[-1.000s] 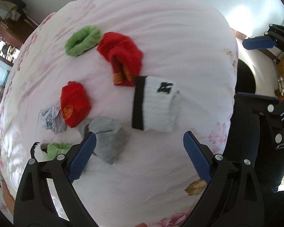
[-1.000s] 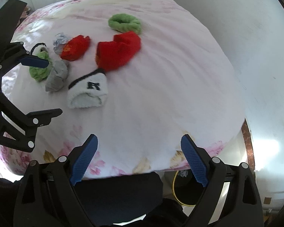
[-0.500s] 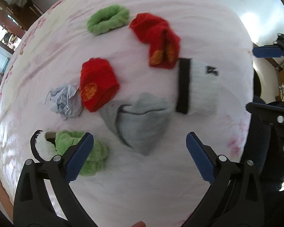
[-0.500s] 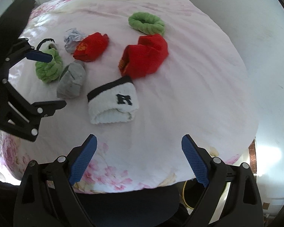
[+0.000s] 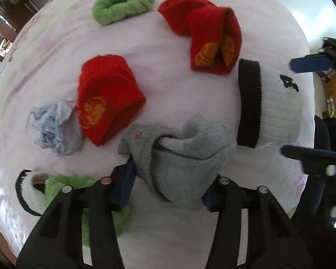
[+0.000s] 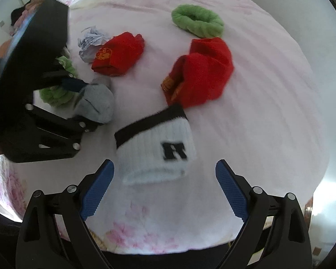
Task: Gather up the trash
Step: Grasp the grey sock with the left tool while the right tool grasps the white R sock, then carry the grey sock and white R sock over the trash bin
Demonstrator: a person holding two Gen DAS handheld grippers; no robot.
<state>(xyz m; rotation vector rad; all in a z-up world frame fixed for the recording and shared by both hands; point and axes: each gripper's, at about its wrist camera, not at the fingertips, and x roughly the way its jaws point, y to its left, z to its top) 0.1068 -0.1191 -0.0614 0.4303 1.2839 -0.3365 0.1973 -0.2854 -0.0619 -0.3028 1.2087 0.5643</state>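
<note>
On the pink floral bed lie rolled socks and a crumpled paper wad, which also shows in the right wrist view. My left gripper is shut on the grey sock, its blue pads pressing both sides; the grey sock also shows in the right wrist view. My right gripper is open and empty, just short of the white sock with a black cuff. The paper wad lies left of a red sock, apart from both grippers.
A second red sock, a green sock ring and a green-and-white sock lie around. The bed's edge runs at the right, beside a white wall. Furniture stands beyond the bed at far left.
My left gripper moved forward and closed on the grey sock. My right gripper moved closer to the white sock and stayed open.
</note>
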